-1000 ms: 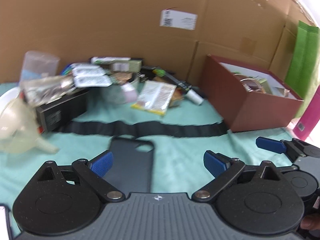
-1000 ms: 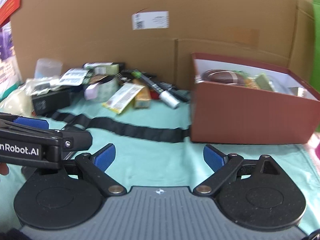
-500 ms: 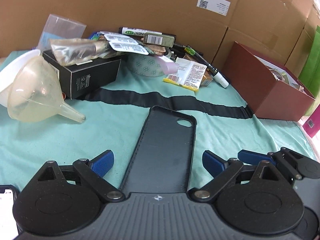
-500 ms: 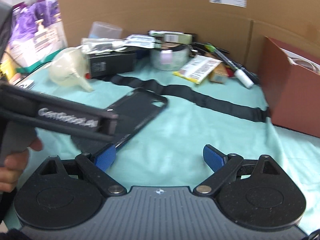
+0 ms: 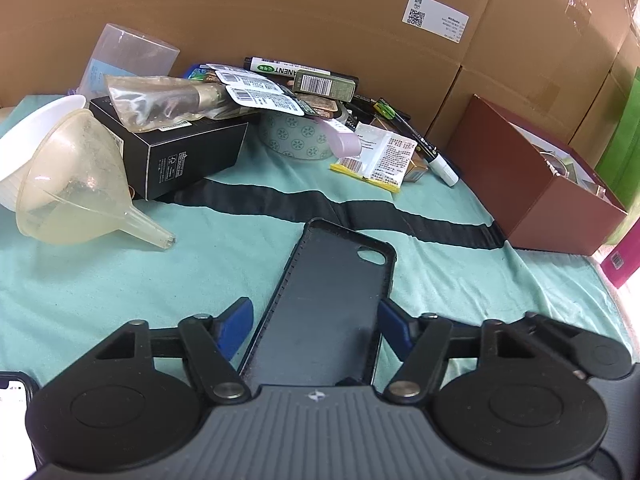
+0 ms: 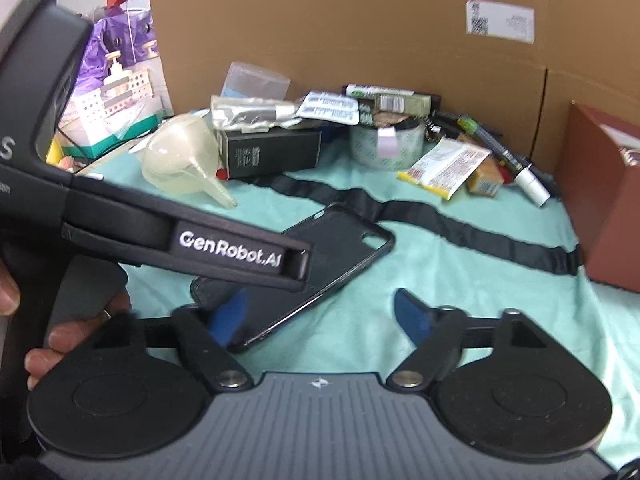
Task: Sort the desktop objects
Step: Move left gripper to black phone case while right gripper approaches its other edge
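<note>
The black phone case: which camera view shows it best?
The left wrist view shows the black phone case best: it lies centred, inside up, camera cutout clear, only its near end hidden. In the right wrist view the case is blurred and the left gripper body covers part of it.

Phone case (image 5: 328, 304) near end hidden under tool body; brown box (image 6: 612, 200) cut off.

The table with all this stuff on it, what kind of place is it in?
Probably a storeroom or workroom, not a tidy home desk. A green cloth covers the table, big cardboard sheets wall it in, and a brown box waits beside a pile of odds and ends.
</note>
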Available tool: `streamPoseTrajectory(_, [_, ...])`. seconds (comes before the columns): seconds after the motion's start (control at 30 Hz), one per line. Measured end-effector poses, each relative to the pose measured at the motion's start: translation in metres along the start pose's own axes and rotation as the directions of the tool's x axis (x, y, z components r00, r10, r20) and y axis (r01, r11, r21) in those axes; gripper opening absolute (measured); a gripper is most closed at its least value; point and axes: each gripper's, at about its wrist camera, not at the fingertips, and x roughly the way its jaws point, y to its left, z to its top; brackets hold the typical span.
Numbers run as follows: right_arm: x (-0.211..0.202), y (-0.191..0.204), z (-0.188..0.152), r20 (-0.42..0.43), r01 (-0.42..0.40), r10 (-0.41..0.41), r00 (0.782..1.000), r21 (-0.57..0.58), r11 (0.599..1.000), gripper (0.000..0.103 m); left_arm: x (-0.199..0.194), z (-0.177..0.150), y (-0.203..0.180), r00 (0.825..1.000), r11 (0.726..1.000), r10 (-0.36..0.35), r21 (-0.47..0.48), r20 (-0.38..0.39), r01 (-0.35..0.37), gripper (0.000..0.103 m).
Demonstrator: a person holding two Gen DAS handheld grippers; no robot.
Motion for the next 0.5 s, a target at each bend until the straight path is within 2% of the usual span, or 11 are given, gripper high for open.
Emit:
streamPoseTrajectory(0.07, [0.005,-0.002,-0.002,-0.022,0.002,-0.002,1.0,0.0,1.0,0.062,0.0,0.0,0.001,1.0,1.0,-0.011,-0.006,-0.001,0.011,0.055])
streamPoseTrajectory(0.1, [0.004,-0.003,-0.002,-0.016,0.018,-0.018,1.0,-0.011,1.0,0.052,0.0,0.0,0.001,1.0,1.0,-0.015,-0.01,-0.002,0.015,0.053])
streamPoseTrajectory(0.17, [0.002,-0.009,-0.001,-0.016,0.05,-0.05,0.999,-0.004,0.999,0.044,0.001,0.0,0.0,1.0,1.0,-0.026,-0.012,-0.007,0.026,0.039])
streamPoseTrajectory(0.33, [-0.001,-0.027,-0.002,-0.019,0.097,-0.096,0.995,0.038,0.995,0.043,0.004,-0.003,-0.011,0.999,0.999,-0.041,0.008,-0.008,0.041,0.037])
streamPoseTrajectory(0.5, [-0.002,-0.027,-0.002,-0.02,0.121,-0.121,0.992,0.025,0.992,0.043,0.007,-0.003,-0.009,0.999,0.999,-0.033,-0.028,0.013,0.033,0.039])
